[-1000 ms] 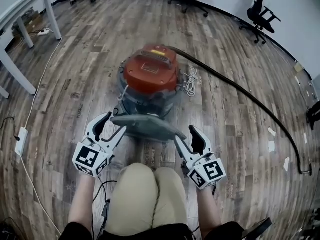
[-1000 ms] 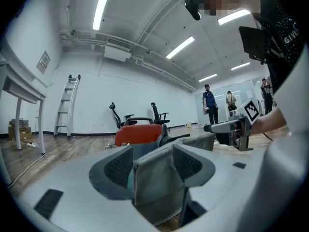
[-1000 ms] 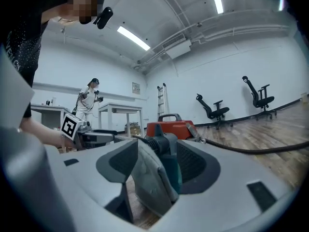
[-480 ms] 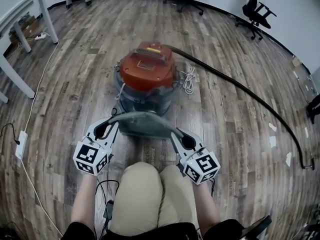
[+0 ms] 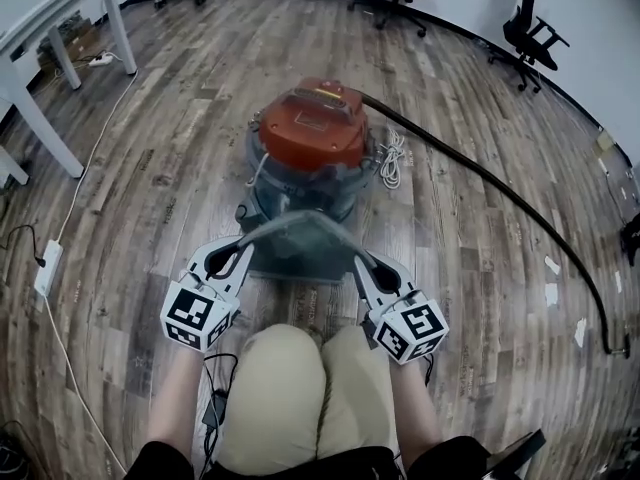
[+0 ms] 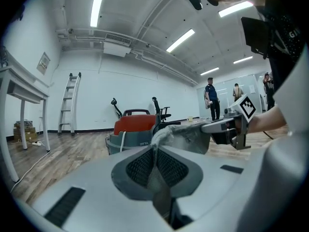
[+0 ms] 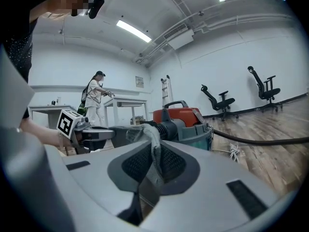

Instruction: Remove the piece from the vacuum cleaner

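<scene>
A vacuum cleaner (image 5: 315, 133) with a red lid and a grey-green drum stands on the wood floor ahead of me. A grey cloth-like piece (image 5: 300, 238) hangs in front of its base. My left gripper (image 5: 243, 245) pinches the piece's left edge and my right gripper (image 5: 358, 260) pinches its right edge. Both sets of jaws have just been closing with the fabric between them. In the left gripper view the grey fabric (image 6: 186, 134) runs from the shut pads of my left gripper (image 6: 155, 151). The right gripper view shows that fabric (image 7: 145, 132) clamped in my right gripper (image 7: 154, 158).
A black hose (image 5: 480, 173) runs from the vacuum off to the right, with a coiled white cord (image 5: 388, 158) beside it. A white table (image 5: 60, 18) and a power strip (image 5: 45, 268) lie to the left. Office chairs (image 5: 535, 33) stand at the back. My knees (image 5: 300, 388) are just below the grippers.
Both grippers went from wide open beside the grey piece to shut on its two edges. They also sank a little.
</scene>
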{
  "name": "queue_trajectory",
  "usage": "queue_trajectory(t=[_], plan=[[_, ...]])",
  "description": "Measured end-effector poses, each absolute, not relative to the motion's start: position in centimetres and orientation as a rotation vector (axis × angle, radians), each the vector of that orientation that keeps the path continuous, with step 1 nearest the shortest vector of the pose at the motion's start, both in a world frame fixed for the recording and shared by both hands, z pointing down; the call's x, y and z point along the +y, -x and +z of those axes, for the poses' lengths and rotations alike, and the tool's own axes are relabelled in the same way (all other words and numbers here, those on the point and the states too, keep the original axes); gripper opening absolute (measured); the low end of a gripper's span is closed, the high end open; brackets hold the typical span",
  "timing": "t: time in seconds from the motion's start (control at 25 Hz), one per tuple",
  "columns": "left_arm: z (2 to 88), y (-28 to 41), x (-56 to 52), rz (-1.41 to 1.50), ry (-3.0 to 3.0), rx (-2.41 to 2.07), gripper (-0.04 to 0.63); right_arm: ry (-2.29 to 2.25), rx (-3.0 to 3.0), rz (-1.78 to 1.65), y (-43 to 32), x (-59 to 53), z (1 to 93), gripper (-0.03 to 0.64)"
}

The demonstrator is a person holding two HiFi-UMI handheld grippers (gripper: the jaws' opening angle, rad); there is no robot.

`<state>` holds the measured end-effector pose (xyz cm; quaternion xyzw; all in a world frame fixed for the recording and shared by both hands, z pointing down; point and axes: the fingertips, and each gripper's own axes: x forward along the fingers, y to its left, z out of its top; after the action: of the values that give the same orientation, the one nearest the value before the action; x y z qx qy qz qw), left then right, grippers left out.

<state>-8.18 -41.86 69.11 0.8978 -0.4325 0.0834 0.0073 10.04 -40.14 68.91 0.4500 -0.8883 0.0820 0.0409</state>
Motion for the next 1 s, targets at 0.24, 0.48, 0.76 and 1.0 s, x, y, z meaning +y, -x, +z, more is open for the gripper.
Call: queue_trajectory(t=[0.24,0.48,0.76,1.0], plan=[[69.4,7.4,-40.8,0.269,-2.803,-1.351,0.029,-1.372,-2.729,0.258,-9.6,-39.5,69.0,0.038],[69.0,7.1,-40.1,0.231,-2.795,-1.349,0.028,-1.379,-2.747,0.268,-9.7,-39.2,69.0,0.035],[69.0,7.3,-39.3,0.191,-2.781,-1.349,0.026,-1.388,-2.725,0.25,-10.0,-38.3,69.0,0.034],[70.1,9.9,-39.0,0.067,-2.652,-1.35,0.028,-1.37,-2.744,0.301,-11.5,-37.6,70.0,0.032]])
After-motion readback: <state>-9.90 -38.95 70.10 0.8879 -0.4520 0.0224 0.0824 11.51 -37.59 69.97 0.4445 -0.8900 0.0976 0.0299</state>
